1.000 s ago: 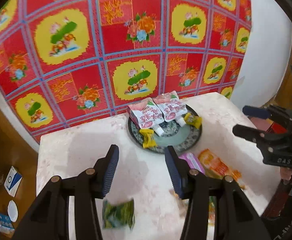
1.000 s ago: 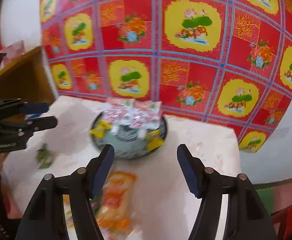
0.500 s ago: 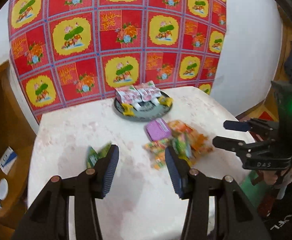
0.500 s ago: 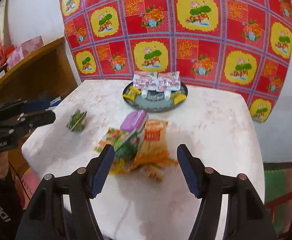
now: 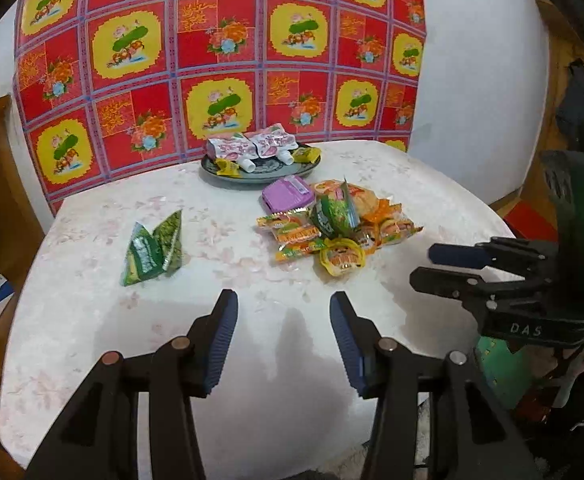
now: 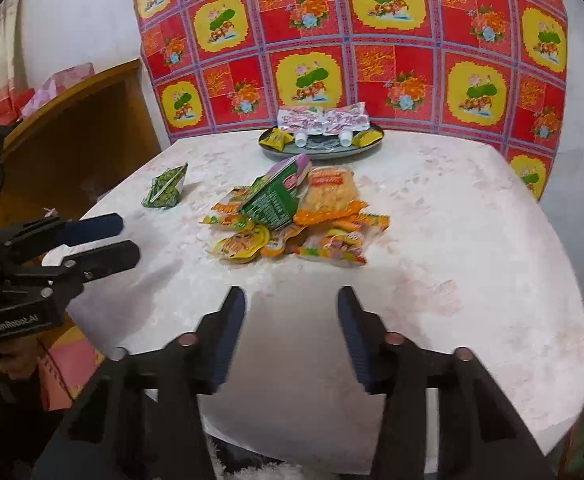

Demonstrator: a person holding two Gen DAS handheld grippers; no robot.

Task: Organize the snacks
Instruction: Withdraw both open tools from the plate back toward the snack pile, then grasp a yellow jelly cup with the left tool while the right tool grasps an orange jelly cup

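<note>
Left wrist view: left gripper (image 5: 283, 322) spread and empty above bare table (image 5: 92, 320); snack pile (image 5: 332, 224) ahead and slightly right, green packet (image 5: 154, 248) ahead left, plate (image 5: 260, 168) at far edge. Right wrist view: right gripper (image 6: 291, 322) parted, jaws just narrowed on nothing; pile (image 6: 296, 216) straight ahead, probably nearer this hand.

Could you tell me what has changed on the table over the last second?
Both grippers pulled back from the plate; the table's near edge now shows. The right gripper has just been closing, with nothing between its jaws; the left gripper kept its gap, empty. The snack pile, green packet and plate stayed put.
</note>
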